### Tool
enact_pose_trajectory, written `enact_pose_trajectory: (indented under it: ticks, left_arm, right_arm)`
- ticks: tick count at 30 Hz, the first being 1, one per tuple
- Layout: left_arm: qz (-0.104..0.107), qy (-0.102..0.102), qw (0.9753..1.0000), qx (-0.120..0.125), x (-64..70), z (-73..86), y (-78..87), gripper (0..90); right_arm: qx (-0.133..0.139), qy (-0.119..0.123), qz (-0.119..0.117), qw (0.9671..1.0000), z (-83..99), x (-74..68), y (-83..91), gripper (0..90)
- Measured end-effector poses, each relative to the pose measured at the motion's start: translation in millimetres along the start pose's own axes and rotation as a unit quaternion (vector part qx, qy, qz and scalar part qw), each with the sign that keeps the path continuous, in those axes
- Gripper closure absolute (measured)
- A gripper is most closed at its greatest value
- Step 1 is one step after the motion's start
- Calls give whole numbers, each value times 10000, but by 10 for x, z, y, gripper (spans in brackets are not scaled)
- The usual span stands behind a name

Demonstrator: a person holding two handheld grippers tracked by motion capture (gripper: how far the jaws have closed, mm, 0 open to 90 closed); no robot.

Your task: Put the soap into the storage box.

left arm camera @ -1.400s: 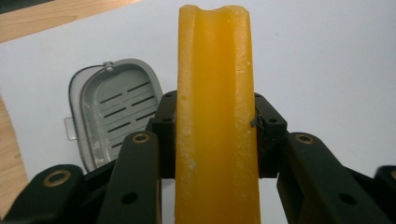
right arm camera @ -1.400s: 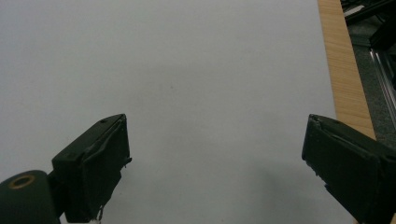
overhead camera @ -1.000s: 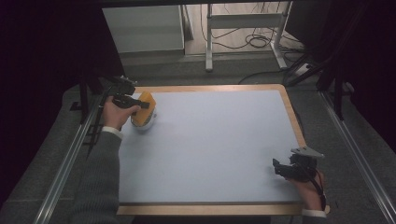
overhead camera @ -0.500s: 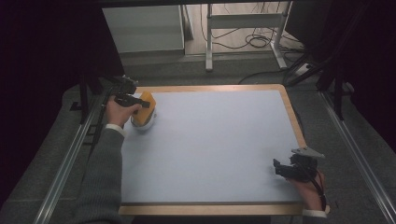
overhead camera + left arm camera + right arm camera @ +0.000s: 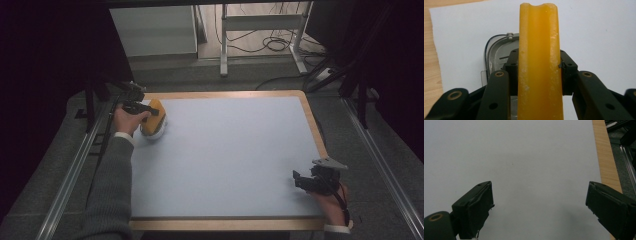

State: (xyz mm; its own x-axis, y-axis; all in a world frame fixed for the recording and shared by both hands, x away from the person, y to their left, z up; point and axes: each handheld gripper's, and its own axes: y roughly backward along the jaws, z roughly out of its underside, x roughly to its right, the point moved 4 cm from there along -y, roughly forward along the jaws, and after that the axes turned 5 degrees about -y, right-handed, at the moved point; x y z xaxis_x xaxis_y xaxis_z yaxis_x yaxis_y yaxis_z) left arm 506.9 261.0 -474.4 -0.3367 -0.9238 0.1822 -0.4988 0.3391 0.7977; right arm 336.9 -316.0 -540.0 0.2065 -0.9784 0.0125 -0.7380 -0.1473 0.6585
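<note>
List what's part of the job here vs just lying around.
In the job:
- left gripper, shut on the orange block
- metal dish under the block

Lying about:
- right gripper, open over the bare white sheet
- cables on the floor behind the table

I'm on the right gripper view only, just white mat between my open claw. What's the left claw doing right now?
Observer: The left claw is shut on an orange block, clamped from both sides.
Operator: Where on the table is that?
Observer: At the far left corner of the white mat, seen from the high view.
Operator: Anything beneath it?
Observer: A silvery container with a wire clip lies on the mat behind the block.
</note>
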Motion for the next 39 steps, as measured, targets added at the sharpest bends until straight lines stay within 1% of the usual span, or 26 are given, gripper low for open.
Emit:
enact_pose_trajectory:
  ticks: [4, 6, 9, 15, 19, 20, 22, 24, 25, 26, 28, 29, 30, 31, 32, 33, 34, 35, 36, 37, 39]
  left_arm:
    - [-62, 88, 9999, -31, -52, 10, -34, 608]
    - [-50, 100, 9999, -64, -62, 16, -50, 608]
    - [-9, 174, 9998, -54, -76, 30, -83, 608]
    - [-64, 246, 9996, -93, -103, 68, -152, 608]
    - [-60, 283, 9995, -143, -124, 100, -208, 607]
    - [-51, 302, 9995, -114, -130, 106, -217, 606]
    - [-76, 277, 9996, -73, -127, 105, -213, 604]
    - [-67, 311, 9995, 4, -132, 93, -187, 593]
    - [-76, 332, 9994, -18, -138, 91, -181, 555]
    - [-186, 299, 9993, -112, -154, 96, -180, 468]
    - [-317, 297, 9990, -140, -179, 107, -171, 418]
    - [-391, 278, 9987, -189, -185, 117, -173, 374]
    - [-391, 278, 9987, -189, -185, 117, -173, 330]
    - [-427, 256, 9985, -208, -185, 123, -173, 330]
    - [-529, 267, 9980, -221, -186, 135, -170, 298]
    - [-655, 327, 9971, -219, -204, 147, -161, 242]
    - [-677, 371, 9970, -109, -222, 154, -149, 228]
    - [-590, 401, 9975, 14, -231, 156, -135, 232]
    - [-585, 399, 9975, 52, -240, 160, -120, 214]
    - [-644, 358, 9972, 92, -248, 161, -102, 200]
    - [-635, 331, 9973, 173, -258, 165, -58, 184]
  right_arm:
    - [3, -1, 7, 10000, -1, 0, 5, 75]
    - [0, -2, 9, 10000, 0, 1, 4, 75]
    - [-6, 2, 9, 10000, 3, 3, -3, 75]
    - [-6, 5, 9, 10000, 4, 3, -2, 75]
    - [-6, 4, 13, 10000, 4, 3, -3, 75]
    - [-5, 19, 12, 10000, 4, 3, -4, 75]
    - [-11, 22, 9, 10000, 6, -1, -5, 75]
    - [-20, 21, 12, 10000, 8, -1, -8, 75]
    - [-23, 11, 8, 10000, 8, -4, -8, 75]
    - [-19, 18, 3, 10000, 7, -9, -6, 75]
    - [-13, 31, -4, 10000, 5, -12, -5, 75]
    - [-13, 28, -4, 10000, 6, -14, -5, 75]
    - [-16, 37, -2, 10000, 7, -15, -6, 75]
    - [-16, 37, -2, 10000, 7, -15, -6, 75]
    - [-19, 41, 1, 10000, 7, -15, -8, 75]
    - [-20, 48, -1, 10000, 8, -14, -11, 75]
    - [-22, 52, -3, 10000, 9, -15, -13, 75]
    - [-30, 42, -5, 10000, 10, -18, -14, 75]
    - [-31, 45, -3, 10000, 10, -17, -15, 75]
    - [-28, 53, -2, 10000, 11, -15, -17, 75]
    - [-41, 51, 8, 10000, 13, -12, -21, 75]
